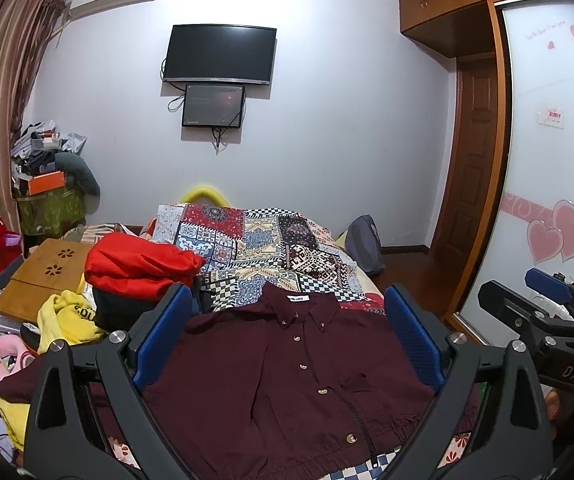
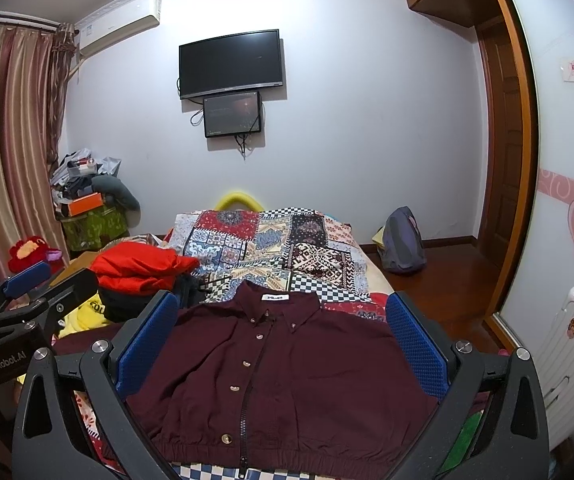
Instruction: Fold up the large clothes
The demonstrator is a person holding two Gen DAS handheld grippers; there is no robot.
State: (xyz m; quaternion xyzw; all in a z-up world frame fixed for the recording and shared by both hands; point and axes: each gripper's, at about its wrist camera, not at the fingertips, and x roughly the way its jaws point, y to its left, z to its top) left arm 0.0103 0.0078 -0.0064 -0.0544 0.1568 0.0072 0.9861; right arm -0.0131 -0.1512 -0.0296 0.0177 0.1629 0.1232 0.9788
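The maroon jacket is spread flat, front up, on the patterned bedspread. The left gripper and right gripper are held wide apart above it, empty. A sleeve, possibly tucked under, could be missed. The red garment pile crowds the left side.

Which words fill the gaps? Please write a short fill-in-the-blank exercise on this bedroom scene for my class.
1. The maroon jacket lies spread flat with its front facing ____.
2. Both the left gripper and the right gripper are ____.
3. The heap of clothing beside the jacket is ____ in colour.
4. The television hangs on the ____.

Missing words: up; open; red; wall
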